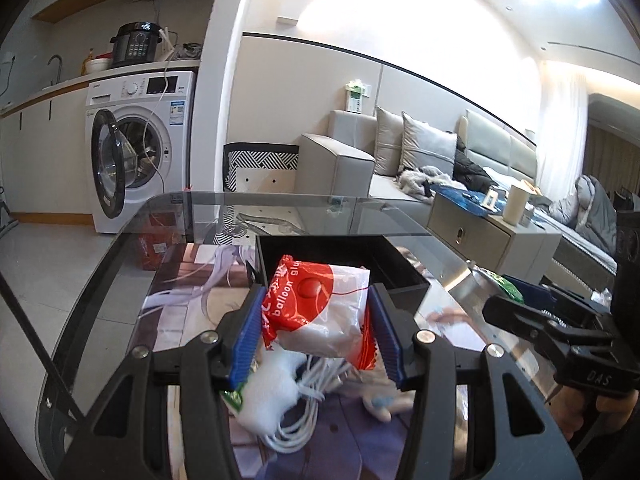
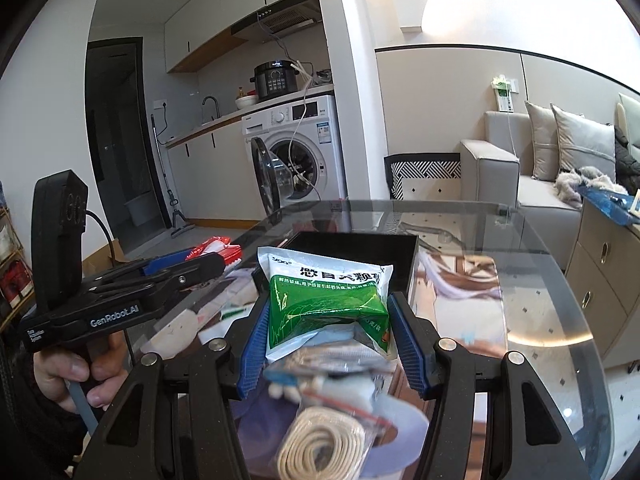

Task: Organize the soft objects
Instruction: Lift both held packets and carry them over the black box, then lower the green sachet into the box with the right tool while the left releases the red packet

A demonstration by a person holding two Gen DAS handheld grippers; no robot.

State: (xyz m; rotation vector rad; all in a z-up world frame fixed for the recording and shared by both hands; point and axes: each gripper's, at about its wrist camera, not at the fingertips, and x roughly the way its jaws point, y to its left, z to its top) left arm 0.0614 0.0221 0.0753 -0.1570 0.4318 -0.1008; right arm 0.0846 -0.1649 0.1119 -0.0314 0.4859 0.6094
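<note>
My left gripper [image 1: 314, 326] is shut on a red and white balloon glue packet [image 1: 316, 304], held above the glass table just before a black box [image 1: 340, 256]. My right gripper [image 2: 328, 334] is shut on a green and white medicine sachet [image 2: 326, 300], held before the same black box [image 2: 356, 248]. Each gripper shows in the other's view: the right gripper [image 1: 520, 308] at the right, the left gripper [image 2: 188, 266] at the left with the red packet [image 2: 218, 252]. Under the left gripper lie a white cable bundle [image 1: 304, 404] and a white pouch [image 1: 268, 388].
The round glass table [image 2: 532, 300] carries a bag with a coiled beige band [image 2: 320, 440] and other small packets [image 2: 332, 384]. A washing machine [image 1: 136, 152] with an open door stands behind, a sofa [image 1: 400, 160] and a cabinet [image 1: 488, 236] to the right.
</note>
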